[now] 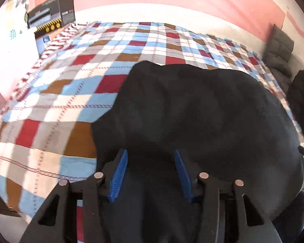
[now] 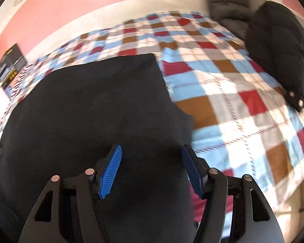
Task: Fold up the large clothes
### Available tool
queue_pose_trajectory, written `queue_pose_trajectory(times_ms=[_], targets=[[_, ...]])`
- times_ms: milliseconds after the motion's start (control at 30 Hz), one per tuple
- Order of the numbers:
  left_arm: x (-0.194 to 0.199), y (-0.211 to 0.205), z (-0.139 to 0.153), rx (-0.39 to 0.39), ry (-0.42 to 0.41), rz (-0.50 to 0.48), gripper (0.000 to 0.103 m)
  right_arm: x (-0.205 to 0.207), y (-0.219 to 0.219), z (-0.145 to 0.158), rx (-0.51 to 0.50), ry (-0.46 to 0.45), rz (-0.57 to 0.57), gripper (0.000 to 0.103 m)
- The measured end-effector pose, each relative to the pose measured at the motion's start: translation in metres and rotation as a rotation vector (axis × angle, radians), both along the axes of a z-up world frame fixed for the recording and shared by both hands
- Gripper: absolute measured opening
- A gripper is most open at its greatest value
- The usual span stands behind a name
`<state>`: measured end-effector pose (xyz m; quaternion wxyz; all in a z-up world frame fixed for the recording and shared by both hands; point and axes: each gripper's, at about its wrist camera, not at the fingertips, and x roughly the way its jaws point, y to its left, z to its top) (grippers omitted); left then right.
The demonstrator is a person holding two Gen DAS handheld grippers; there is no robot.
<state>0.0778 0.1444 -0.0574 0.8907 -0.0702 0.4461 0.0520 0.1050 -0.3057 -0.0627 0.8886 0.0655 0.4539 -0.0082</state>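
Observation:
A large black garment [image 1: 202, 111] lies spread on a checked bedspread [image 1: 71, 85]; it also shows in the right wrist view [image 2: 87, 105]. My left gripper [image 1: 151, 154] is open, its blue pads [image 1: 119, 174] wide apart just above the garment's near left part. My right gripper [image 2: 152, 149] is open, its blue pads [image 2: 110, 172] wide apart over the garment's near right edge. Neither holds cloth.
A black printed box [image 1: 52, 10] stands at the bed's far left corner. A grey padded jacket [image 2: 227, 2] and a black padded jacket [image 2: 277, 48] lie at the far right. The bedspread [image 2: 243, 93] is bare to the garment's right. A pink wall is behind.

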Motion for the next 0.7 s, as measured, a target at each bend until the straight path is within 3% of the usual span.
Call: queue_pose_trajectory(times_ms=[100,367,600,667,700], targets=[[-0.004,-0.006,0.008,-0.025,-0.006,0.003,0.051,-0.005,-0.007,0.005,0.05,0.005,-0.012,0.062],[0.003,-0.004,0.015,0.019,-0.001,0.013,0.055,0.001,-0.013,0.008,0.11,0.011,0.027,0.064],[0.018,0.025,0.001,0.02,0.046,0.045,0.065,0.024,-0.029,-0.008,0.19,0.074,0.038,0.077],[0.022,0.036,-0.008,-0.029,0.07,0.055,0.068,0.03,-0.037,-0.014,0.236,0.091,0.036,0.077],[0.024,0.046,-0.015,-0.094,0.078,0.066,0.073,0.034,-0.041,-0.018,0.265,0.099,0.034,0.078]])
